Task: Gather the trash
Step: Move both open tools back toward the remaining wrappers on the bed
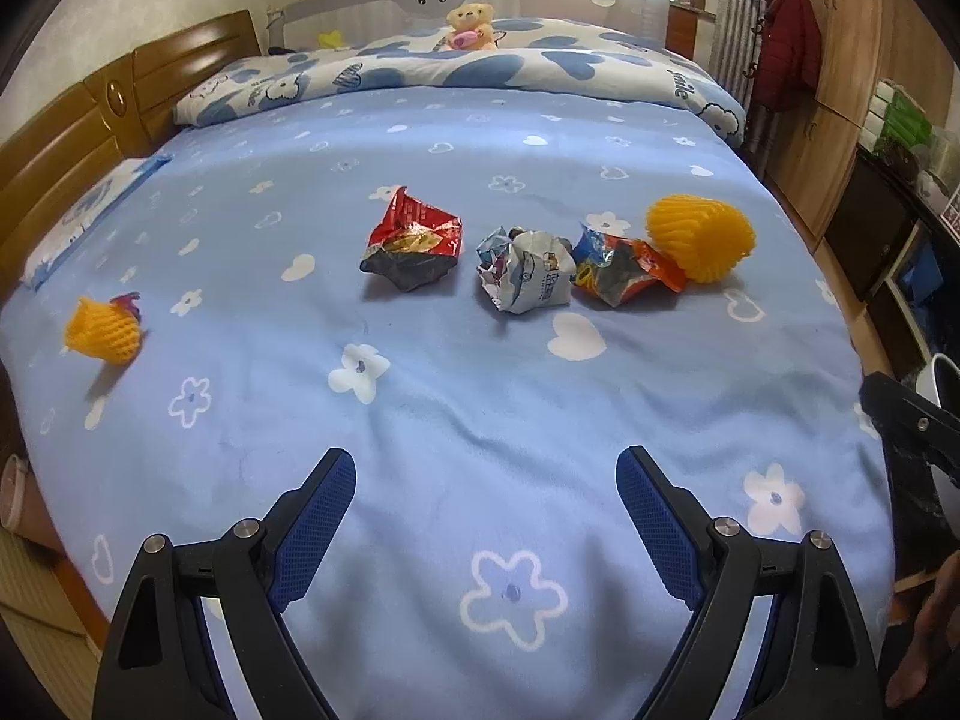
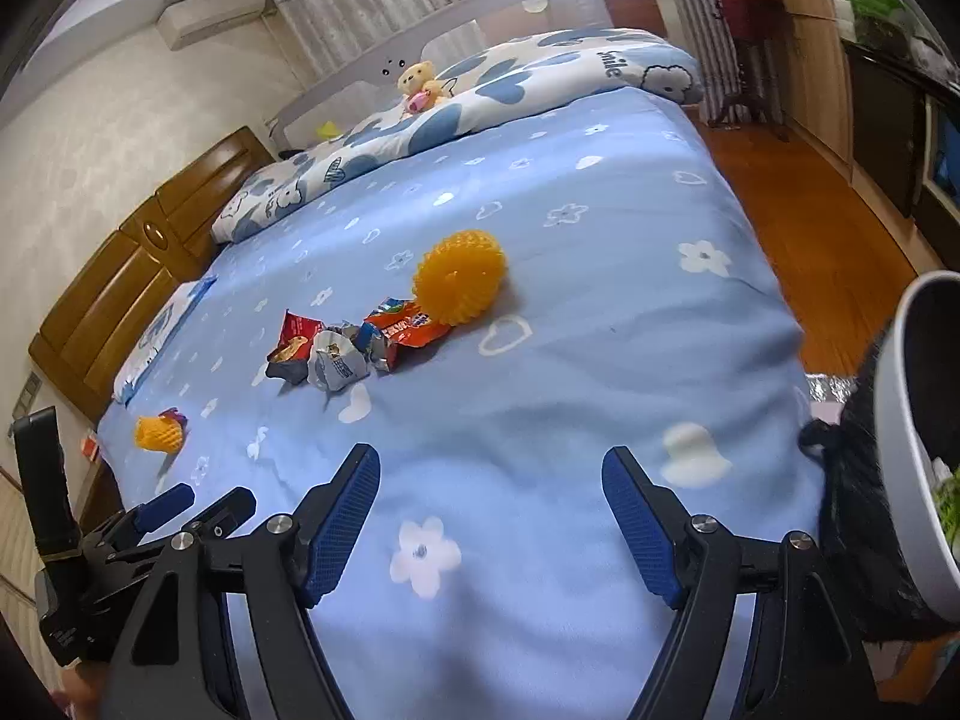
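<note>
Fingers: left gripper (image 1: 486, 468) and right gripper (image 2: 491, 465) both spread wide, holding nothing, above the bed (image 1: 480, 390).
Trash: red wrapper (image 1: 413, 247), crumpled paper (image 1: 524, 269) and orange wrapper (image 1: 624, 264) in a row mid-bed, well ahead.
Nets: foam net (image 1: 701, 237) touching the orange wrapper; small net (image 1: 105, 330) far left.
Bin: white bin (image 2: 900, 420) beside the bed, right.

Two black handheld grippers with blue textured pads point forward, side by side. The left gripper (image 1: 486, 480) has its fingers spread wide apart, holding nothing. The right gripper (image 2: 491, 480) is likewise spread wide, gripping nothing.
</note>
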A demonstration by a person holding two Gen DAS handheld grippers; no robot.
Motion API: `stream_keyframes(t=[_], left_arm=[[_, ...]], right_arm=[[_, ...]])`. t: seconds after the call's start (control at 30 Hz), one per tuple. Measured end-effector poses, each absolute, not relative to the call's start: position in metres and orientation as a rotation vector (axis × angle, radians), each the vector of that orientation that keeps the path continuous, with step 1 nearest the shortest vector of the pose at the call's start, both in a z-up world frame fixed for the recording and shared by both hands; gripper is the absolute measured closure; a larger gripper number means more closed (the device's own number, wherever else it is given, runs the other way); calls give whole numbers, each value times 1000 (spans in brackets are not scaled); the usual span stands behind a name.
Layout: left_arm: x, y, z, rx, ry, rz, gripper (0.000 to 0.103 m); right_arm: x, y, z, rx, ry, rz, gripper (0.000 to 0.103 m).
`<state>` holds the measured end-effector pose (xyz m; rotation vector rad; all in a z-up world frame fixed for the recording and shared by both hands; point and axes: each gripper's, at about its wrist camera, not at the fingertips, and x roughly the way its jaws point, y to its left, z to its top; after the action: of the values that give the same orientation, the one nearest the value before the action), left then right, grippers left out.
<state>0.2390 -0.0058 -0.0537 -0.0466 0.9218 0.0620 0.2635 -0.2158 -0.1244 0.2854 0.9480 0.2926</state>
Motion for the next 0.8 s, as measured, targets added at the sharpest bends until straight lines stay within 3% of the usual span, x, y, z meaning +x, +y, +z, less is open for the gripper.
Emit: stream_keyframes(t=[0.8], left_arm=[[355, 13, -82, -86, 916, 20, 14]], right_arm=[[362, -185, -141, 303, 951, 345, 25]])
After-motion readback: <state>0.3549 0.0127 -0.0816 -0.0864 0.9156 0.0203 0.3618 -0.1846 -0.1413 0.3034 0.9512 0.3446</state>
